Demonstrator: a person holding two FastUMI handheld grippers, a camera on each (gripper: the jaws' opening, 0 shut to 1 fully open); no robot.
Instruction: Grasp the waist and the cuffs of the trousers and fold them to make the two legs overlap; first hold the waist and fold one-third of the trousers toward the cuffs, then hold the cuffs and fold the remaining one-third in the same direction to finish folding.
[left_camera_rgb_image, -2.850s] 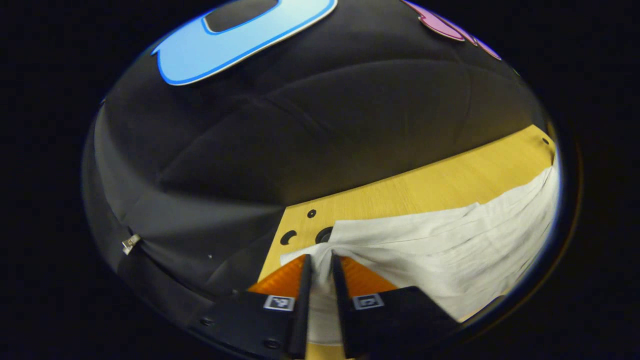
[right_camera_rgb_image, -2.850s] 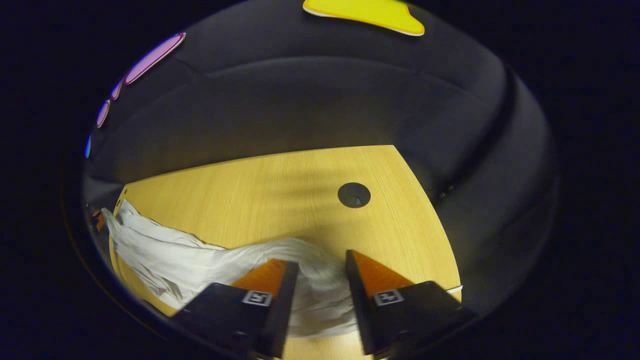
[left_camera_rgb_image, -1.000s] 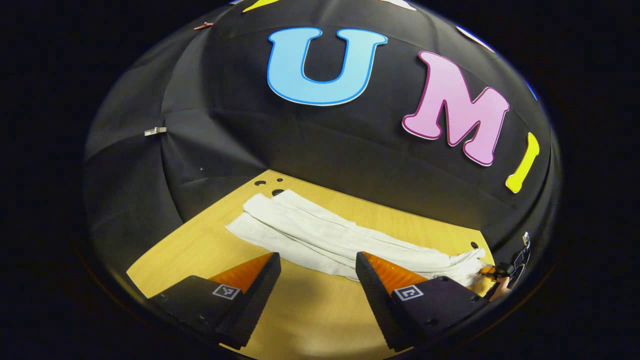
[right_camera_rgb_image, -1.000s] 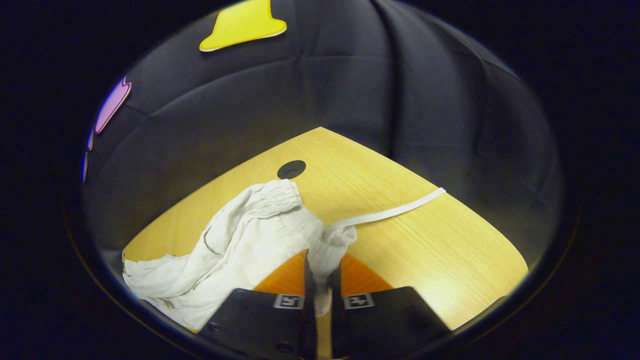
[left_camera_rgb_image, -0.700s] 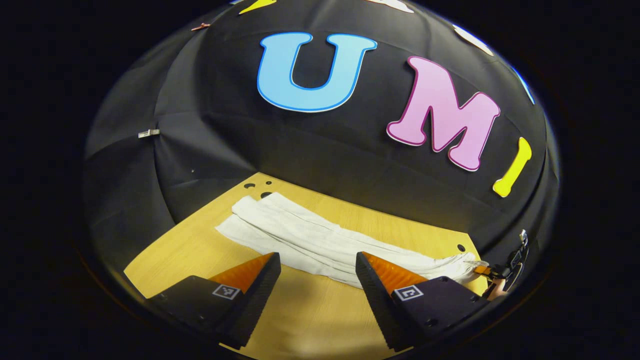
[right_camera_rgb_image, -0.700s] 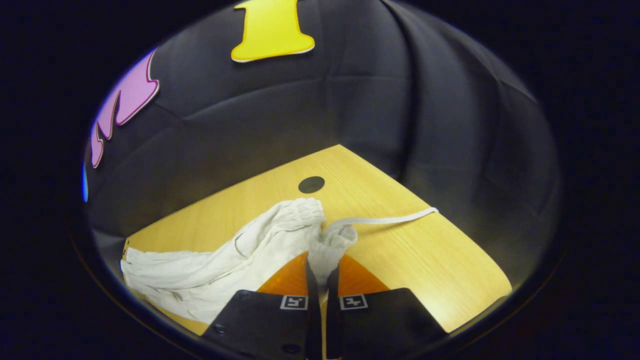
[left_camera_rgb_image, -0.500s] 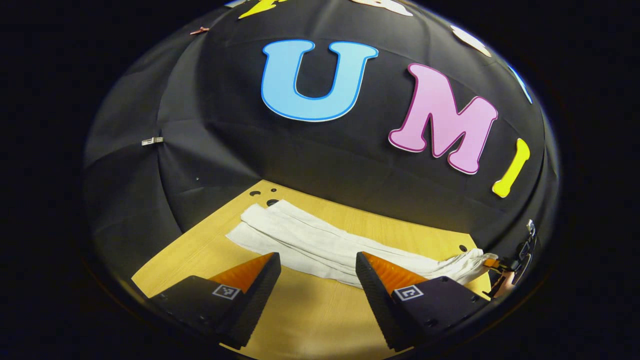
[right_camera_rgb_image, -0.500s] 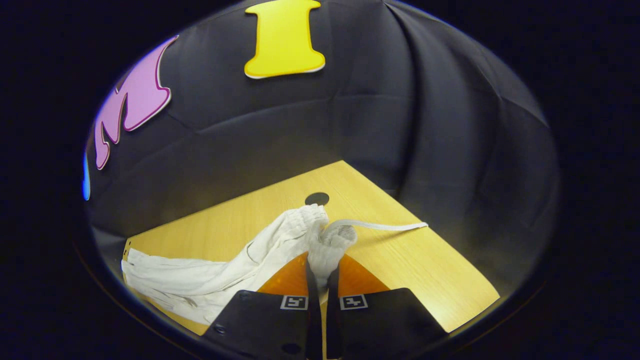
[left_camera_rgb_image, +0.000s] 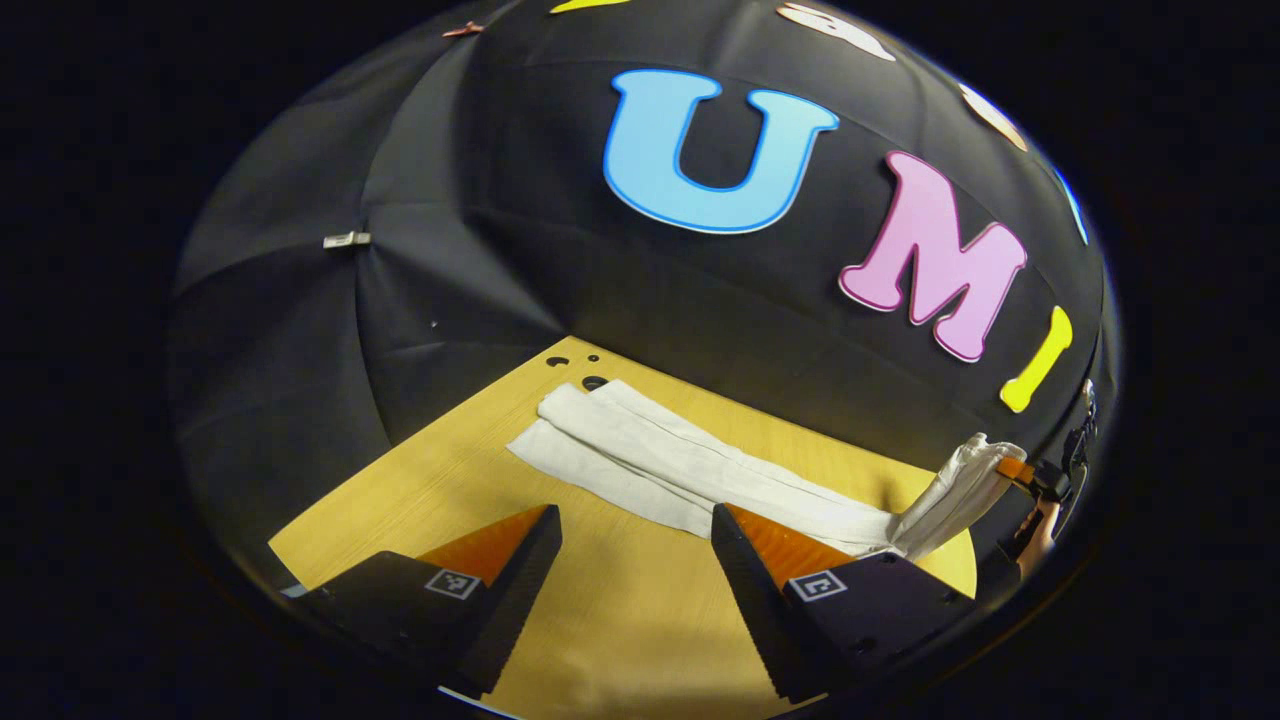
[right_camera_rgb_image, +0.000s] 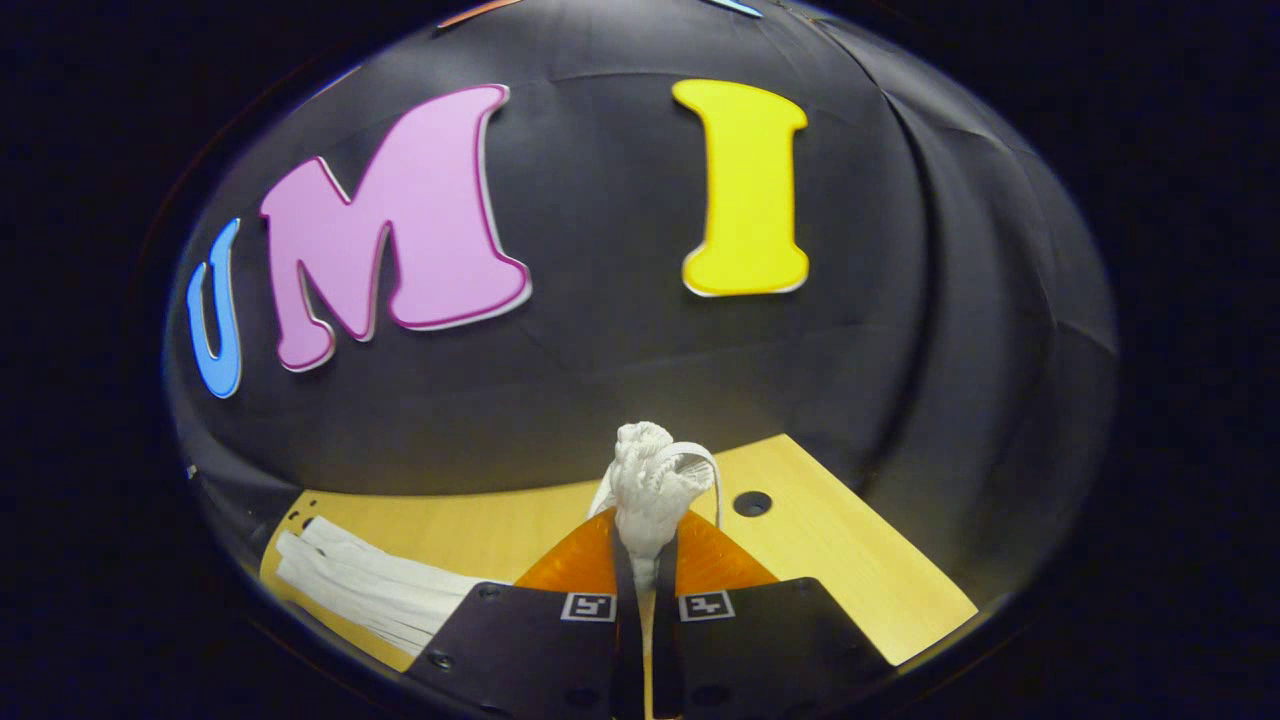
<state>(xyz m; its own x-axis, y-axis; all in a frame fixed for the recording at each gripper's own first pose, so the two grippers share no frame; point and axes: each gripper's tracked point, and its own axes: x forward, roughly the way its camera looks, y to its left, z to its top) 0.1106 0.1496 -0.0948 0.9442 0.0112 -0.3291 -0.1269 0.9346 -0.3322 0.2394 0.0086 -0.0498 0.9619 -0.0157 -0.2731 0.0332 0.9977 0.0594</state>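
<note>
Left gripper view: white trousers (left_camera_rgb_image: 690, 470) flat on the wooden bench (left_camera_rgb_image: 610, 620), long axis running from the cuffs (left_camera_rgb_image: 565, 415) at the far left corner to the waist (left_camera_rgb_image: 965, 480) at right. Waist end lifted off the bench, pinched by the right tool (left_camera_rgb_image: 1015, 470). Left tool (left_camera_rgb_image: 635, 540) spread wide, holding nothing, above bare bench near the trousers' middle.

Right gripper view: right tool (right_camera_rgb_image: 645, 560) clamped on the bunched waist (right_camera_rgb_image: 650, 485), drawstring (right_camera_rgb_image: 700, 465) looping over it. Legs (right_camera_rgb_image: 370, 585) lie flat at lower left. No readable garment labels.
</note>
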